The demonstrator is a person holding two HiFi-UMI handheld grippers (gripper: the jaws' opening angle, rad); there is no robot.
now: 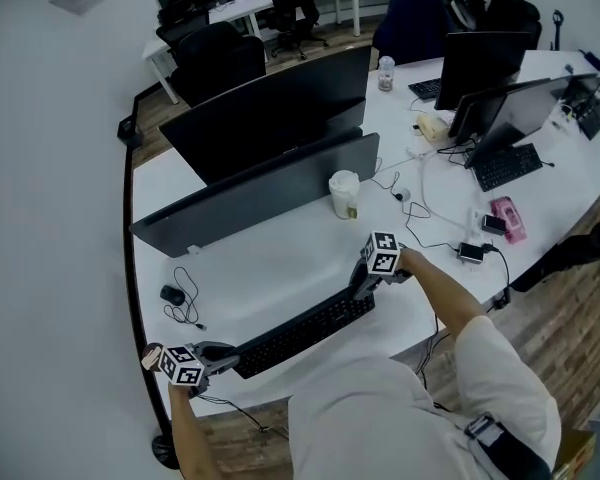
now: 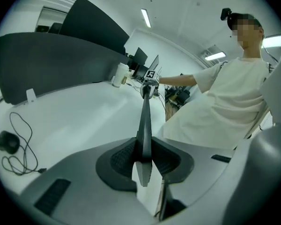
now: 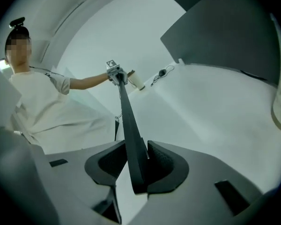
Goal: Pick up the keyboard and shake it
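Keyboard (image 1: 305, 330), black; key legends too small to read, no brand legible. It lies across the front of the white desk (image 1: 280, 263), near the edge, before a dark monitor (image 1: 255, 196). Left gripper (image 1: 228, 356) is clamped on its left end, right gripper (image 1: 365, 286) on its right end. Both gripper views show it edge-on, pads pressed to its two faces. Cannot tell whether it clears the desk. White cup (image 1: 344, 194) stands behind it, black mouse (image 1: 172, 294) to its left, both apart from it.
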